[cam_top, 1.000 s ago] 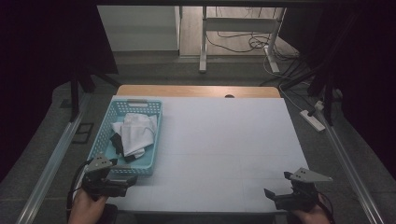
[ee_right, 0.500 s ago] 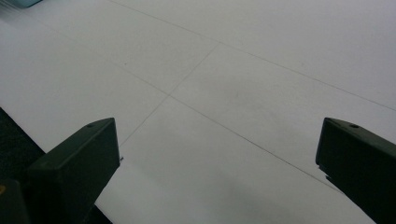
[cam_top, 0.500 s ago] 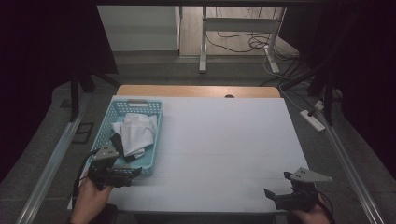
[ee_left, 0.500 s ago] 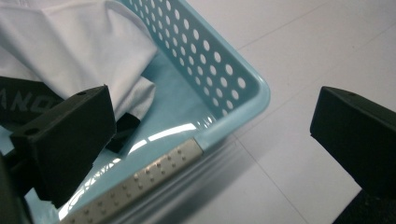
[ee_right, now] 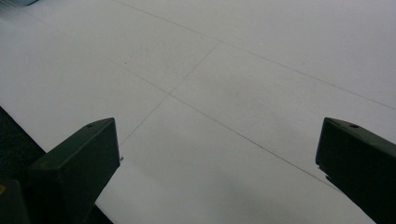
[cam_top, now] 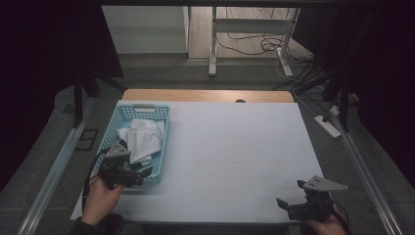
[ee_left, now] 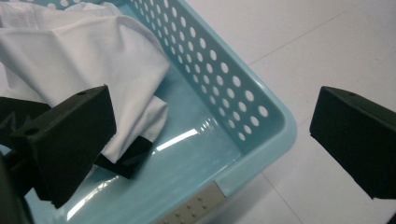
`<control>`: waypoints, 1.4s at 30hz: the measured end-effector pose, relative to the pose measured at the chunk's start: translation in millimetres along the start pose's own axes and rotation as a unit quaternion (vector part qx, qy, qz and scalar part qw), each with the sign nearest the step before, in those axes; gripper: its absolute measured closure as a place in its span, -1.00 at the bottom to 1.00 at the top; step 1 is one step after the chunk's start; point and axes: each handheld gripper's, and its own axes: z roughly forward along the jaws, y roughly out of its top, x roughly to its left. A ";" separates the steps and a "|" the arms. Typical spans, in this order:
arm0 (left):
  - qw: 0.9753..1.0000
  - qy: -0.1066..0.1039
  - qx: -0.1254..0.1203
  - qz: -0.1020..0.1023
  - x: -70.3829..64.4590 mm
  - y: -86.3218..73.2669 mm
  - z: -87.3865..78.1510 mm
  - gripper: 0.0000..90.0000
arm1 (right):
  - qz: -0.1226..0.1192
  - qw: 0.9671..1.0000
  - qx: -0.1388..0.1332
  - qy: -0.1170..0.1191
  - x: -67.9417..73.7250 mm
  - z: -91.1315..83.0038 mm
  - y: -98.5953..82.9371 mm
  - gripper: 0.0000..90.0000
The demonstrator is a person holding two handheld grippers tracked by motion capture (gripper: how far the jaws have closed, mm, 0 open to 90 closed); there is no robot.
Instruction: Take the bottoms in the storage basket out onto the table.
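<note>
We have the left tongs (cam_top: pixel 139 172) poised over the near end of the light blue basket (cam_top: pixel 162 142), jaws spread wide, because the work in hand looks like pulling laundry out of it. In the left gripper view 1 jaw hangs inside the basket, just beside the crumpled white cloth (ee_left: pixel 88 60), while the other sits outside, past the perforated wall (ee_left: pixel 219 98), so the tongs straddle the near corner and grip nothing. The white cloth lies ahead of the left tongs and slightly to their inner-jaw side, piled loosely in the basket. A dark piece (ee_left: pixel 126 156) peeks from under its near edge, right by that inner jaw; whether it is another garment we cannot tell.

The right tongs (cam_top: pixel 293 204) wait well apart, low over the bare white desk (cam_top: pixel 235 147) at its near edge, jaws also spread and empty. We judge they are parked there to leave the open desk free as a landing place and to be ready to take a corner of the cloth.

Next, we would bring the outer jaw inside the wall so both jaws can close on a fold.
</note>
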 end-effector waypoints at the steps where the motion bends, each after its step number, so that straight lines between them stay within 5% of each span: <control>1: 1.000 0.000 0.000 0.000 0.0 0.0 0.0 -1.00 | 0.000 1.000 0.000 0.000 0.0 0.0 0.0 -1.00; 29: 0.999 -0.005 0.036 -0.010 33.7 34.4 31.2 -1.00 | -0.001 1.000 0.005 0.001 0.4 1.1 0.3 -1.00; 42: 0.999 0.009 0.048 -0.017 52.1 49.7 42.1 -1.00 | -0.001 1.000 0.007 0.001 0.4 1.5 0.4 -1.00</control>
